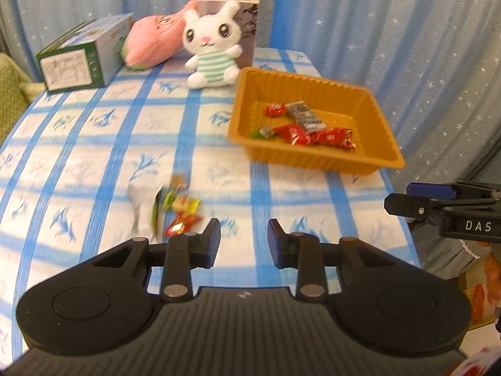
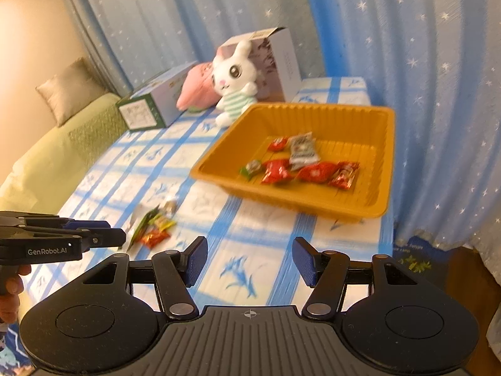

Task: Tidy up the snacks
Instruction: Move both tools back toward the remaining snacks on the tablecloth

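An orange tray (image 1: 316, 156) (image 2: 385, 144) sits on the blue checked tablecloth and holds several wrapped snacks (image 1: 308, 131) (image 2: 300, 163), mostly red. A small pile of loose snacks (image 1: 180, 210) (image 2: 155, 225) lies on the cloth left of the tray. My left gripper (image 1: 243, 235) is open and empty, just right of and nearer than that pile; it also shows in the right wrist view (image 2: 106, 235). My right gripper (image 2: 250, 257) is open and empty, hovering in front of the tray; it also shows from the side in the left wrist view (image 1: 404, 200).
A white plush rabbit (image 1: 213, 47) (image 2: 236, 84), a pink plush (image 1: 153, 40), a green-and-white box (image 1: 81, 56) (image 2: 147, 106) and an upright box (image 1: 247, 25) (image 2: 281, 59) stand at the table's far end. Blue star curtains hang behind. A green sofa (image 2: 62, 138) lies to the left.
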Tool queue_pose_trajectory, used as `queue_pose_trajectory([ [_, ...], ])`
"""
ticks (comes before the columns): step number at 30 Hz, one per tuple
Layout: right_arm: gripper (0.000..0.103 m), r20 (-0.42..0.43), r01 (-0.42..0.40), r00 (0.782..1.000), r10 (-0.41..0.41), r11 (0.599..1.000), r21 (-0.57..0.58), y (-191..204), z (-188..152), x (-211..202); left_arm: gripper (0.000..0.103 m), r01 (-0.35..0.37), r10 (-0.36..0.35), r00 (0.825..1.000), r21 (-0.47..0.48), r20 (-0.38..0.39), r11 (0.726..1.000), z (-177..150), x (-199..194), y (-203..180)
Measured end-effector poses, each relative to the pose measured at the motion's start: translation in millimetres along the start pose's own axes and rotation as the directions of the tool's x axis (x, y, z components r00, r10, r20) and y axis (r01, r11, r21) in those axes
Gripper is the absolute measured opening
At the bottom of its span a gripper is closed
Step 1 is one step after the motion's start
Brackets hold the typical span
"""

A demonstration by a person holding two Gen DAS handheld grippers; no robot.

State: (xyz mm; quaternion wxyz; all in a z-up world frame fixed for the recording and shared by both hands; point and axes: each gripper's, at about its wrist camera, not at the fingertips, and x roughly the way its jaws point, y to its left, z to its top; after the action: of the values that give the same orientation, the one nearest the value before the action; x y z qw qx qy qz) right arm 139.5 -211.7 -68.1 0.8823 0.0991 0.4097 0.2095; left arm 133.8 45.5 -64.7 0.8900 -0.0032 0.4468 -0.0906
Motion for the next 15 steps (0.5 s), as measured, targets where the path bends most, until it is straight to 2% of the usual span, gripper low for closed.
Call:
queue_pose_trajectory([
  [15,0.06,-0.133,-0.049,0.99,0.041,0.997,-0.06,34.8,-35.4,29.8,0.03,-0.071,0.065,0.995,-0.075,-0.075,0.995,-47.6,-3.7,32.7],
])
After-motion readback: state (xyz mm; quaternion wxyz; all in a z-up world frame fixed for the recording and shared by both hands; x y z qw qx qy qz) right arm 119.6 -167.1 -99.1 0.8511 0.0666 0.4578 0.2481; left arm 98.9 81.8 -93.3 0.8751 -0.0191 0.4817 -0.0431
